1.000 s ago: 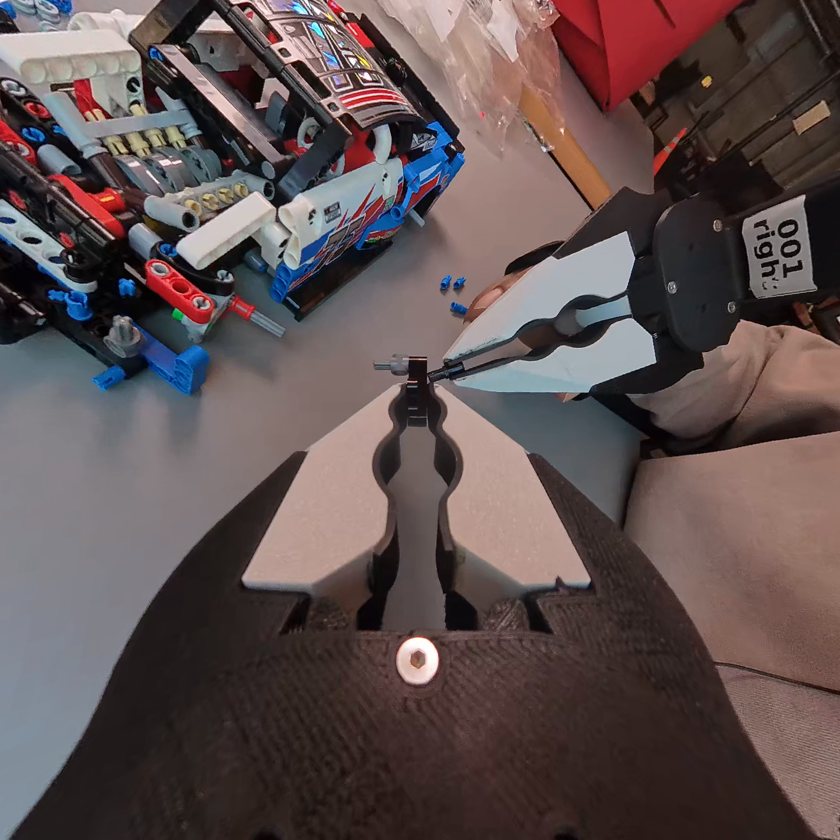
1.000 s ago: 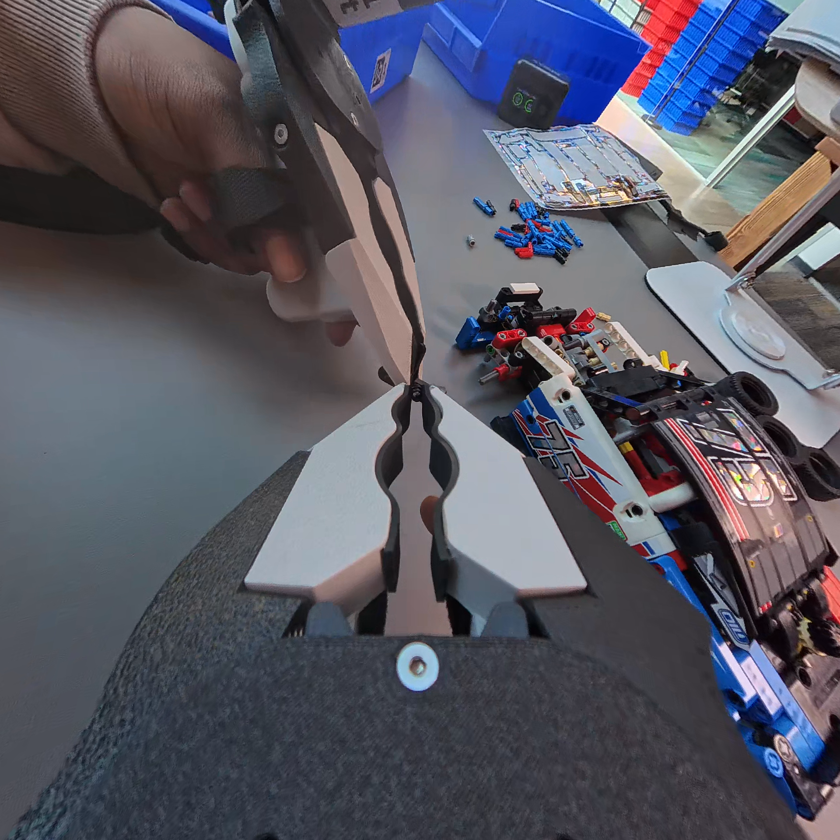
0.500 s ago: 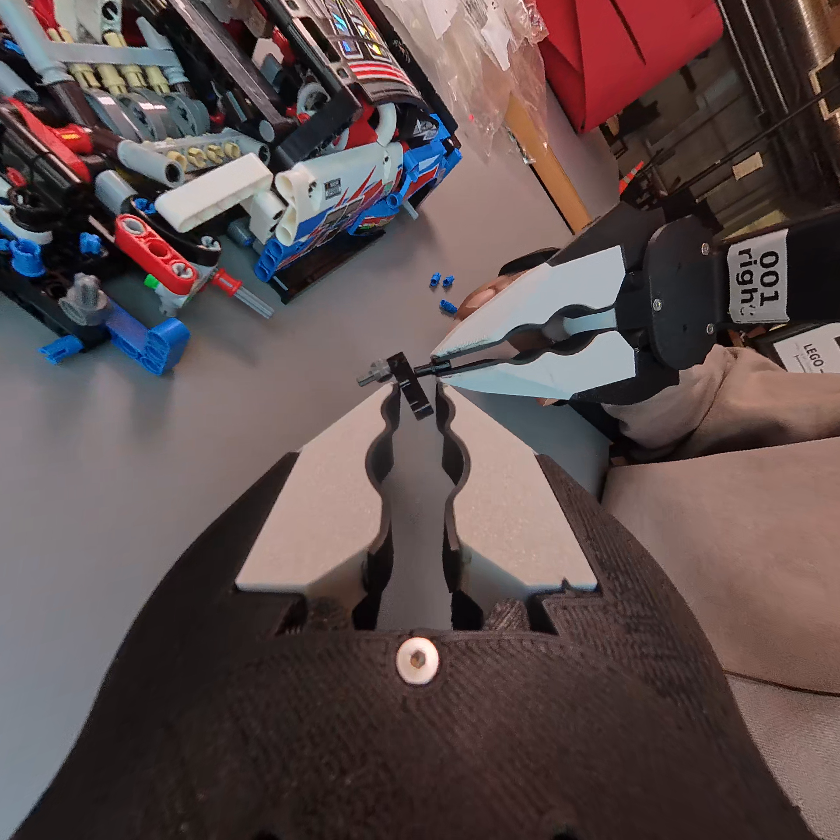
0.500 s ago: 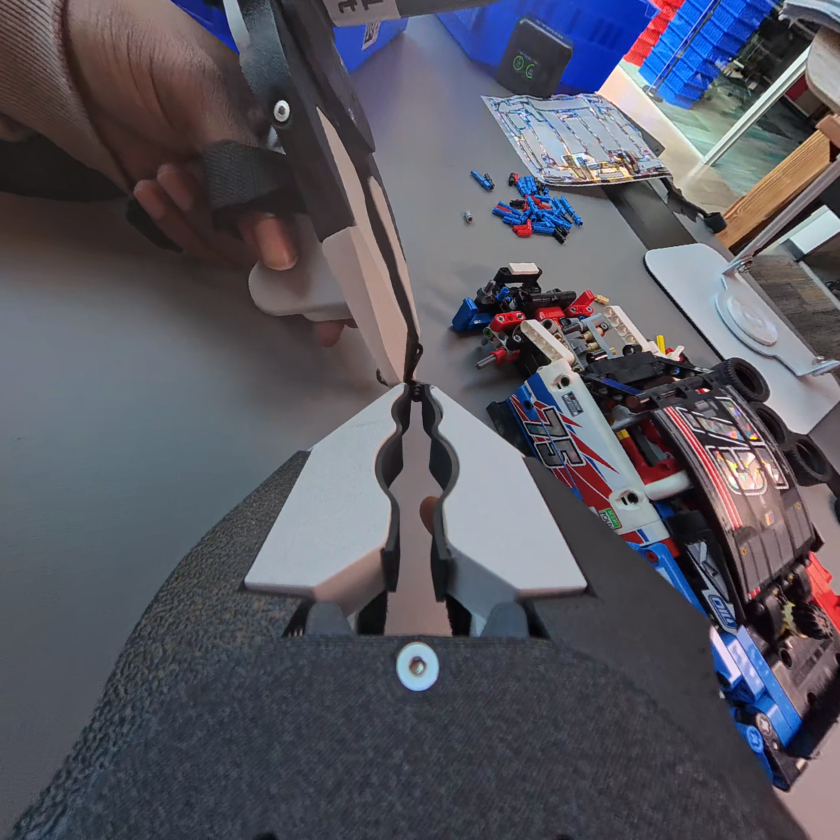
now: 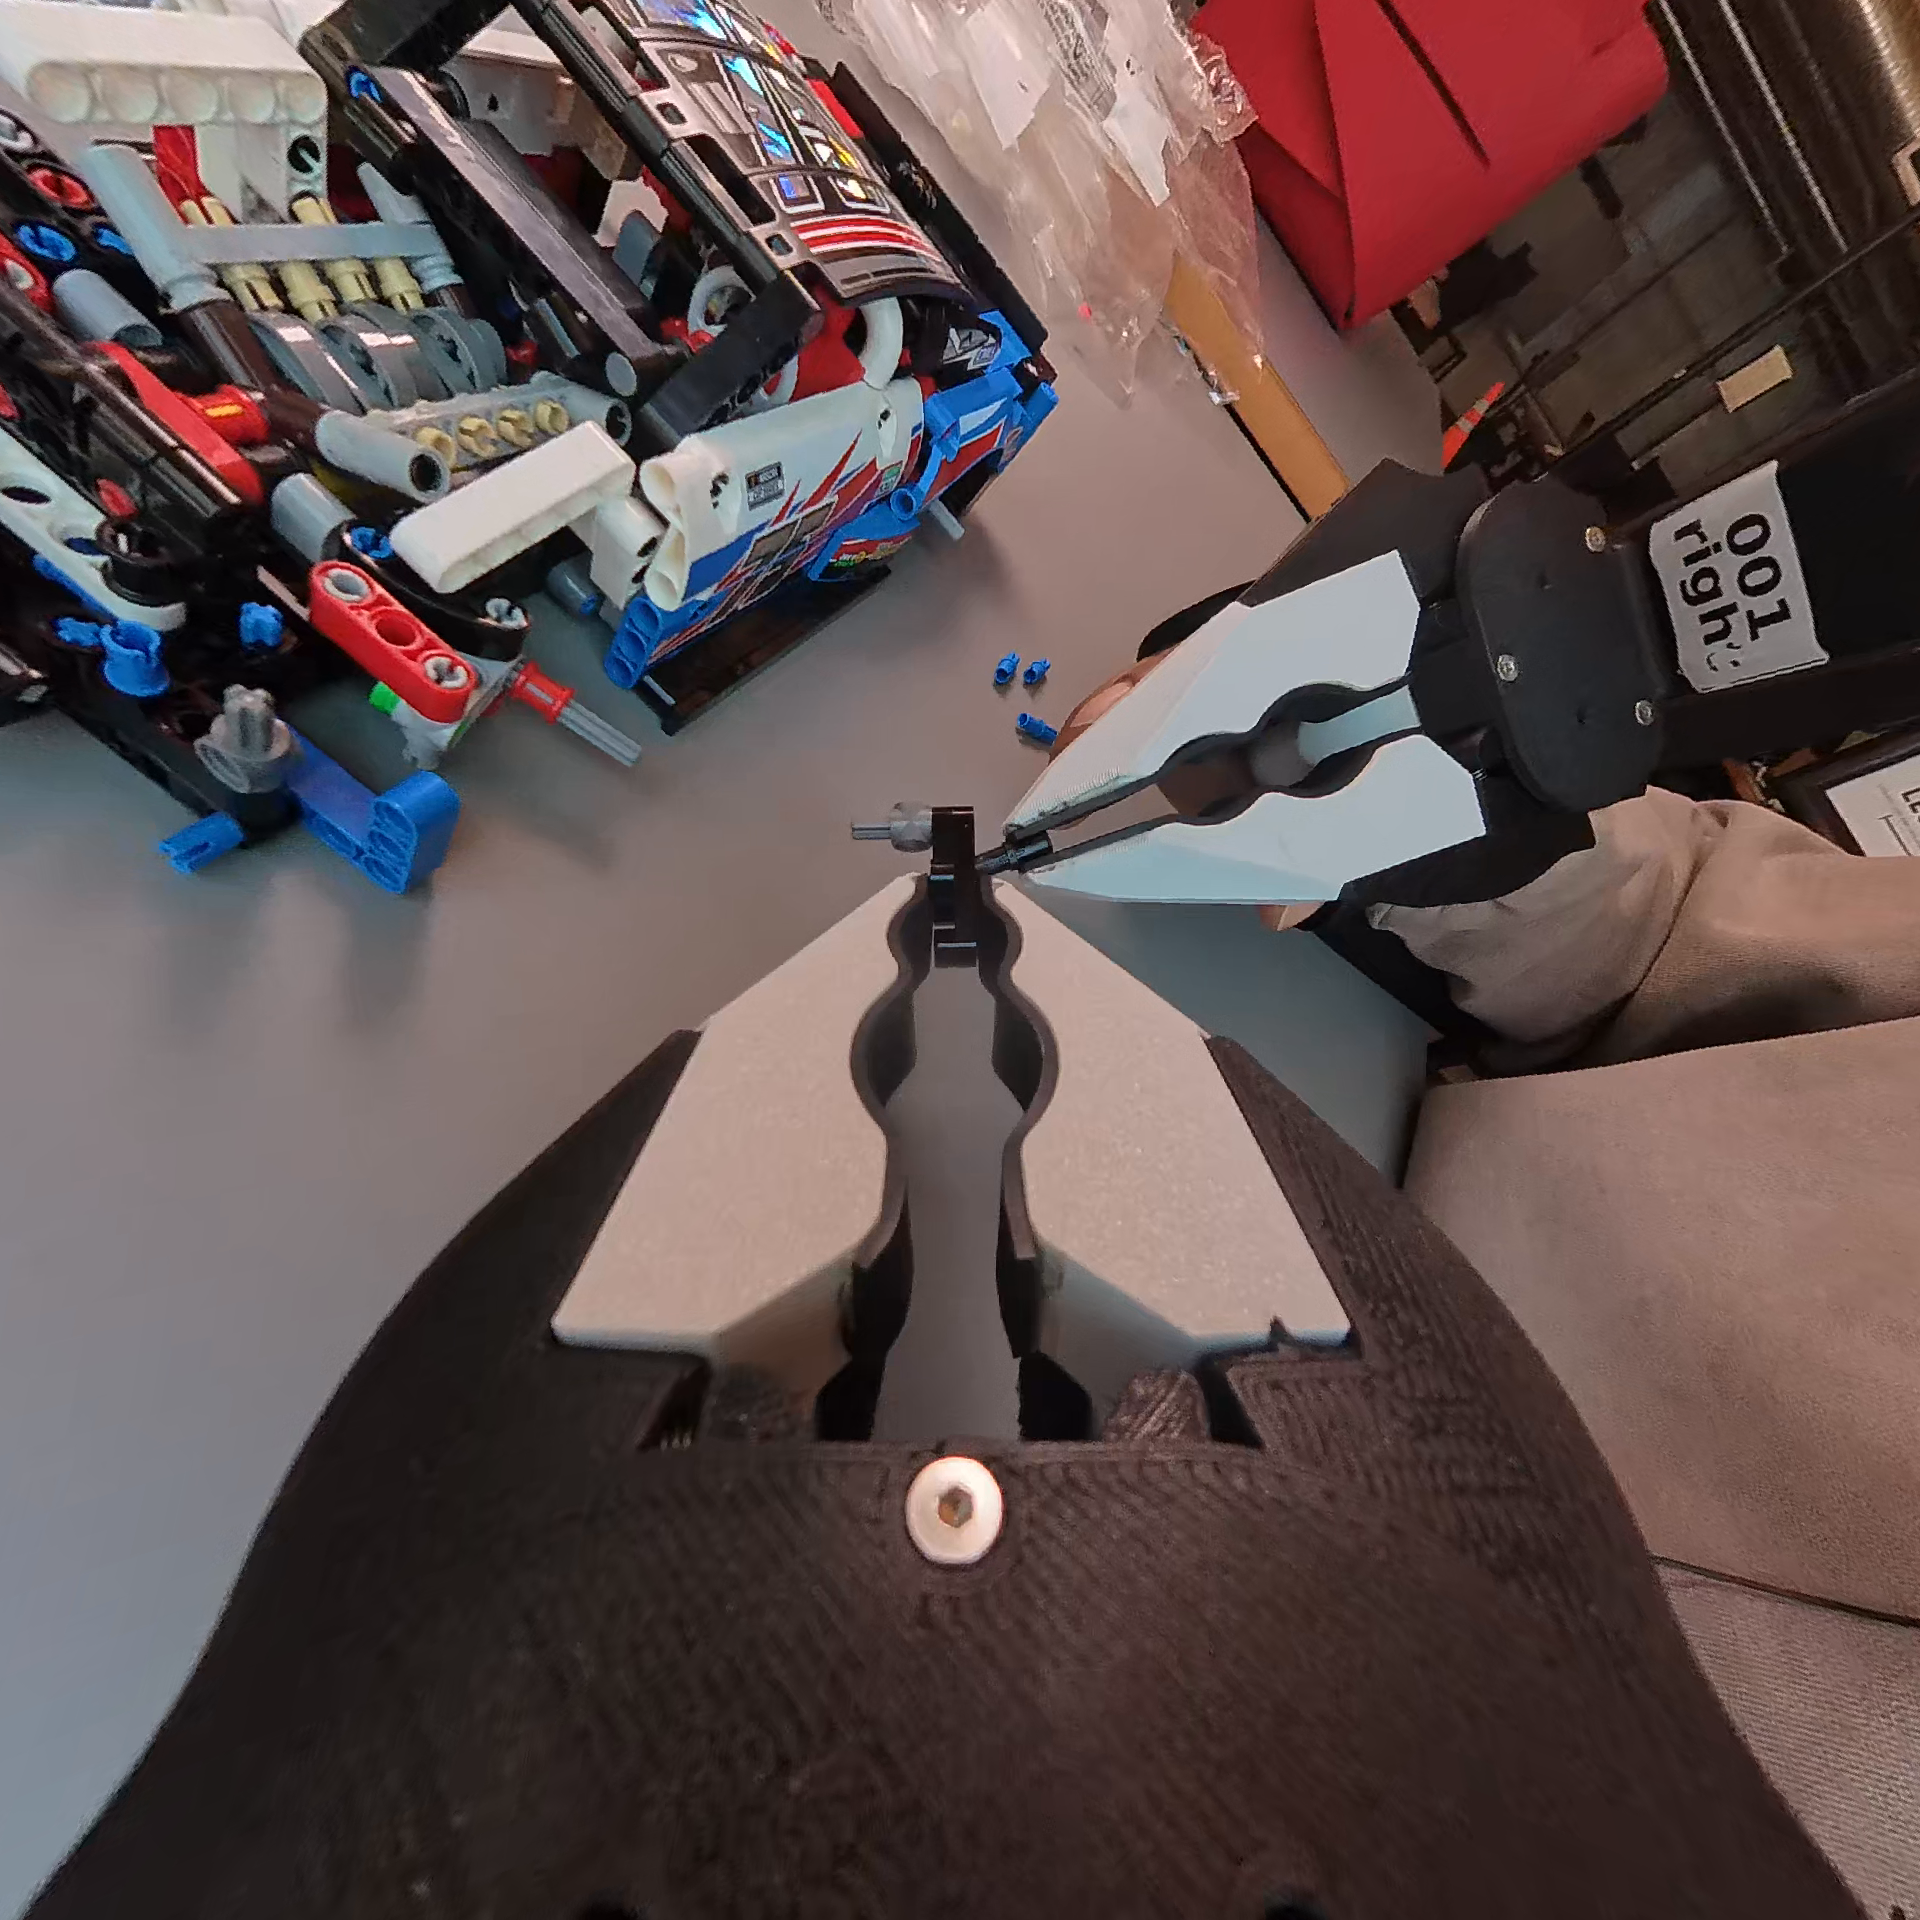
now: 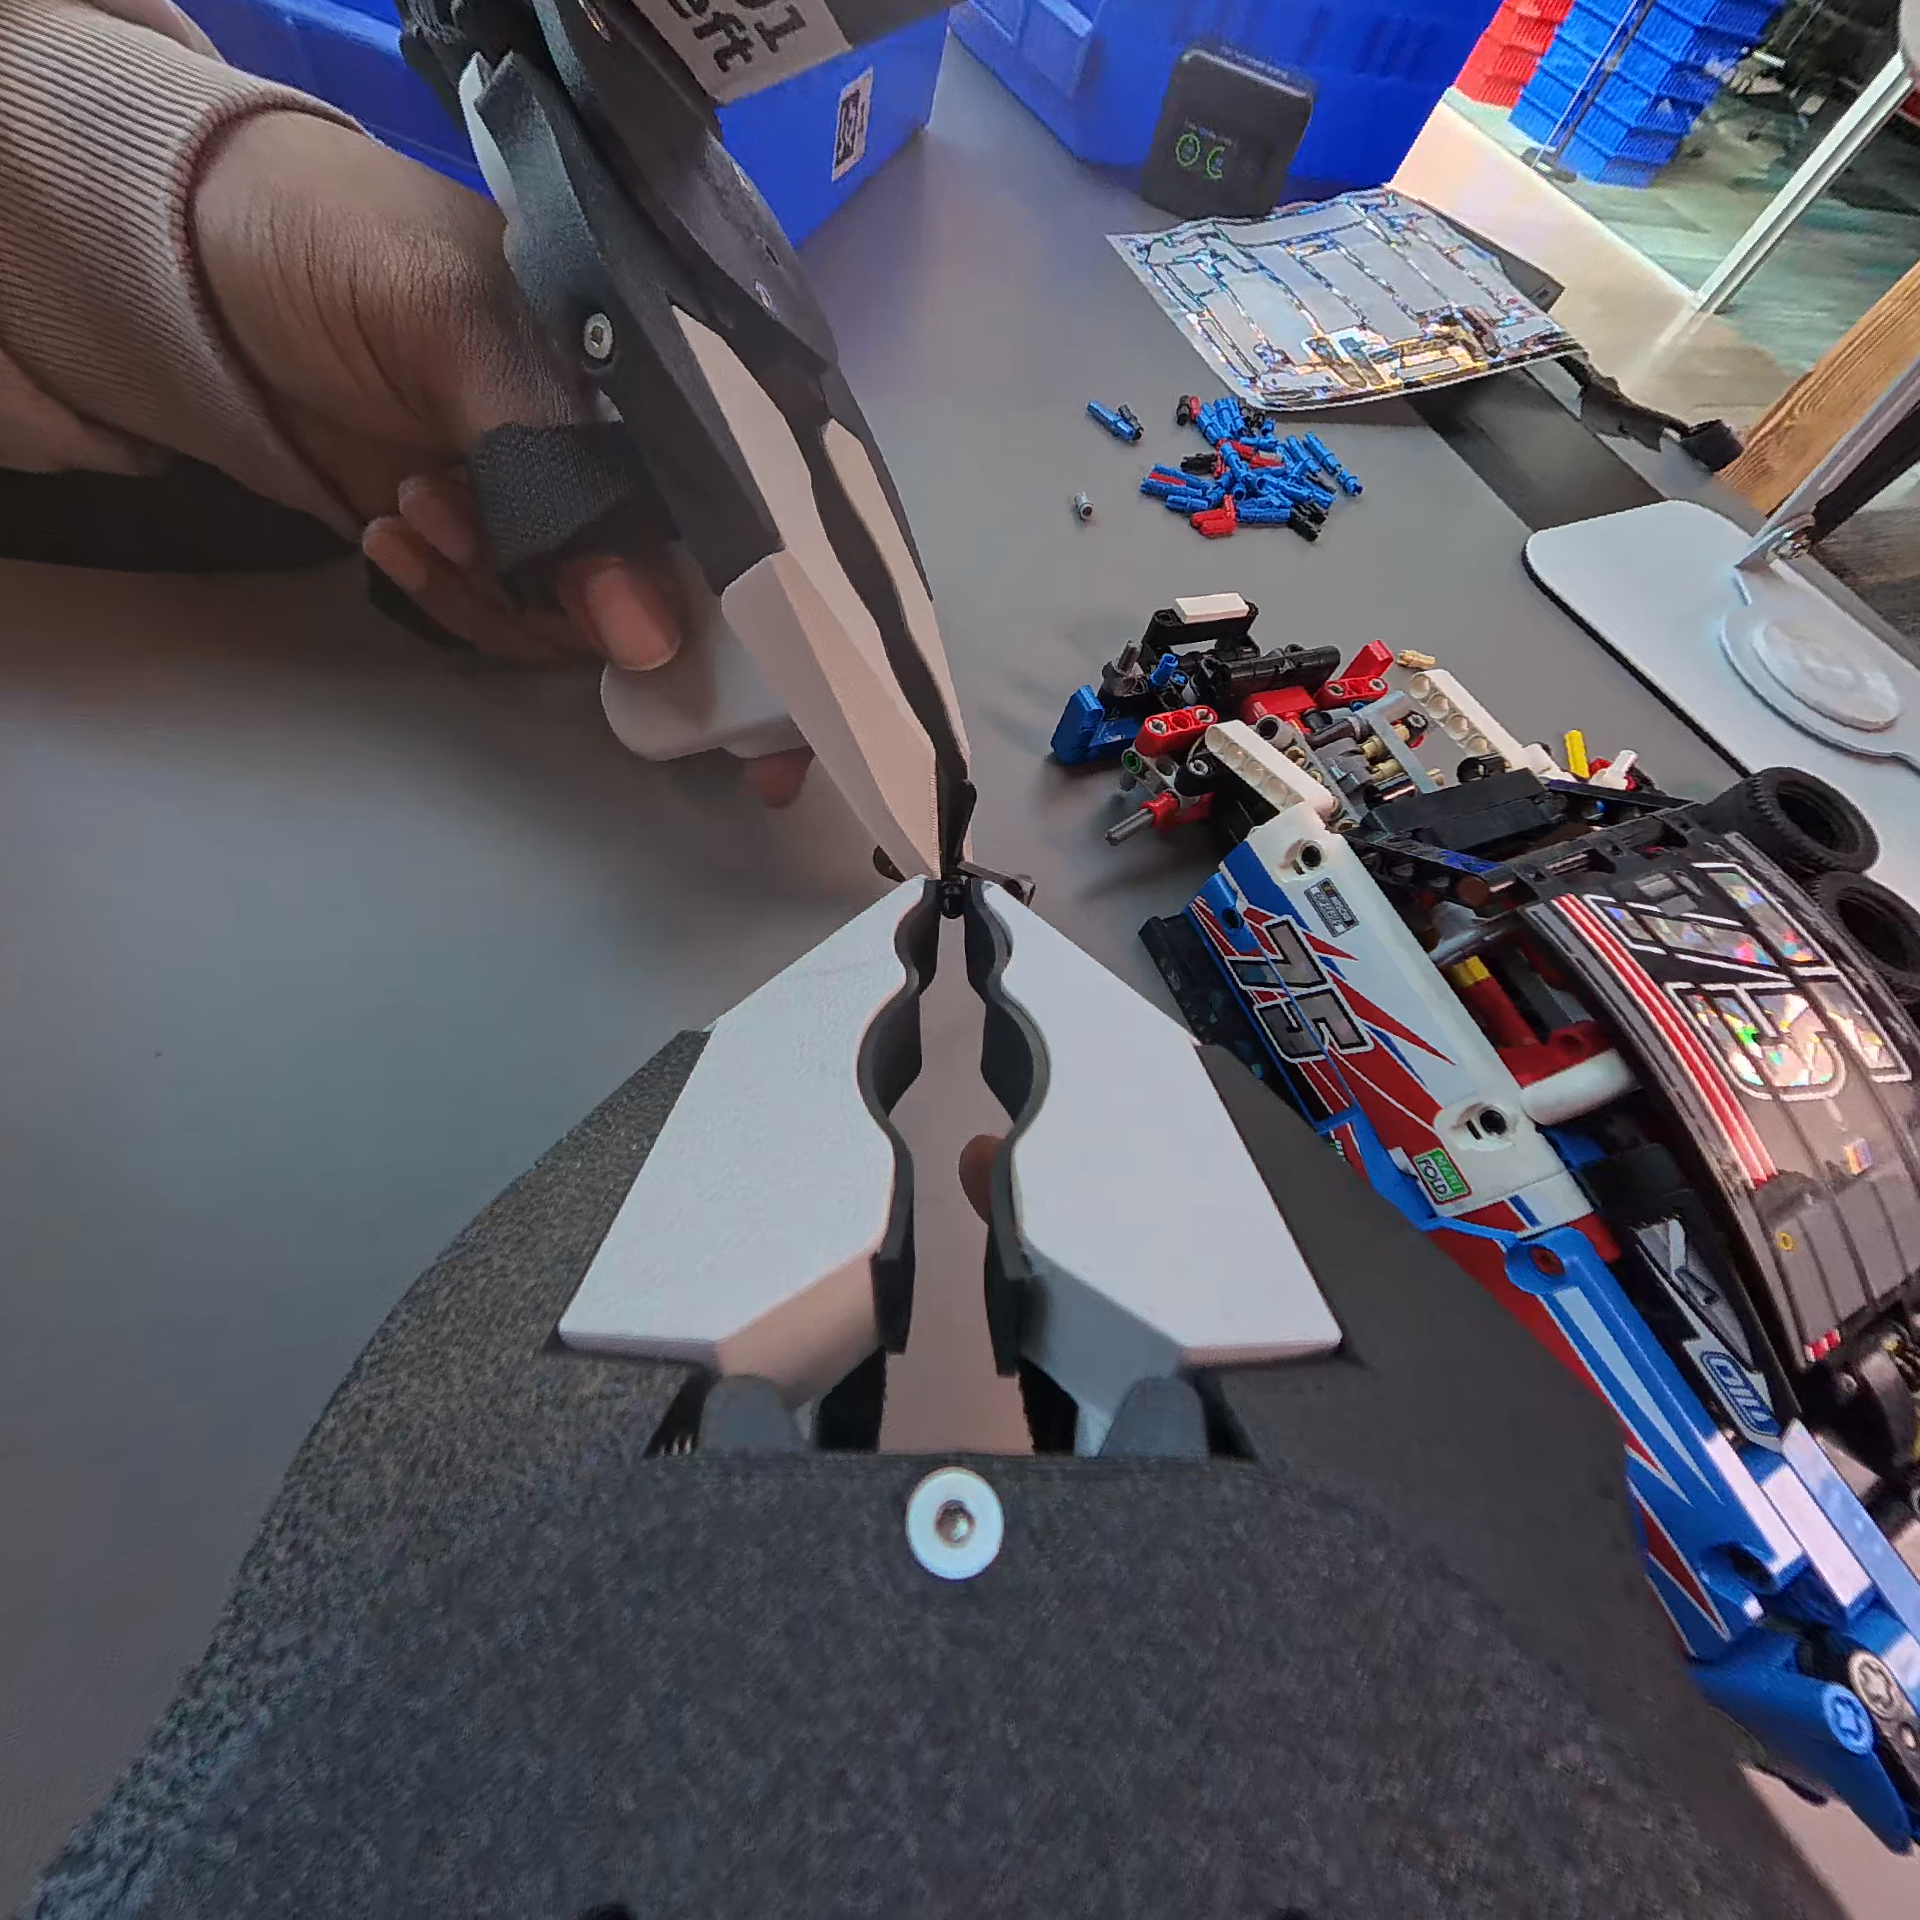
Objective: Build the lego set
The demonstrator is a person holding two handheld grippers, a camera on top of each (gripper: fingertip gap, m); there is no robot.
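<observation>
My left gripper (image 5: 951, 906) is shut on a small black lego piece (image 5: 951, 857), held upright above the table, with a grey pin (image 5: 896, 828) sticking out of its left side. My right gripper (image 5: 1013, 844) comes in from the right and is shut on a thin black axle (image 5: 1000, 854) whose end meets the black piece. In the right wrist view, my right gripper (image 6: 951, 899) touches tips with the left gripper (image 6: 948, 844), and the piece is mostly hidden between them. The part-built lego car (image 5: 727, 499) lies at the upper left, and at the right in the right wrist view (image 6: 1558, 1039).
Three loose blue pins (image 5: 1020, 681) lie near the car. A pile of blue, red and black pins (image 6: 1247, 478) and a sticker sheet (image 6: 1340, 291) lie farther off. Blue bins (image 6: 831, 104), a black device (image 6: 1226, 135), plastic bags (image 5: 1091, 125) and a white base plate (image 6: 1714, 644) line the table edges. Only a small space, under 4 cm, lies between the two pairs of fingers.
Half a second ago the black piece hung tilted on the axle with the left jaws looser. Now it stands upright, clamped between the left tips. The left view has swung back toward the car.
</observation>
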